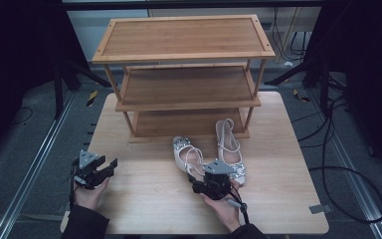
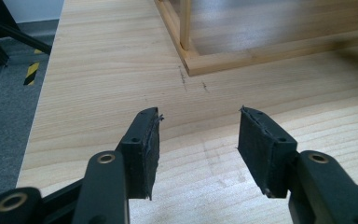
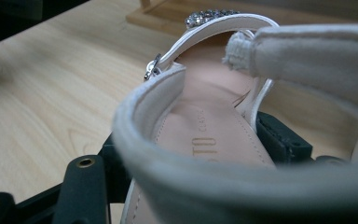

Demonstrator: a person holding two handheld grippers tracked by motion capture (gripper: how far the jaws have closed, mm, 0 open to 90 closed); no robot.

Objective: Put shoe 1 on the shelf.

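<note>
Our right gripper (image 1: 202, 175) grips the heel of the left shoe (image 1: 186, 153), which lies on the table (image 1: 144, 199) before the rack (image 1: 184, 74), beside its pair (image 1: 230, 144). Our left gripper (image 2: 198, 140) hangs wide apart over bare wood.

Pale pink strappy flat shoe w/ jewelled toe (image 3: 205, 135) sits btwn right gripper (image 3: 191, 144) black jaws, on light wood table (image 3: 51, 93).

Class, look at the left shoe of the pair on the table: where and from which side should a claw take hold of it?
Grip the left shoe across its heel end, coming from the near table edge: the heel faces the person, and the right claw already straddles it there.
</note>
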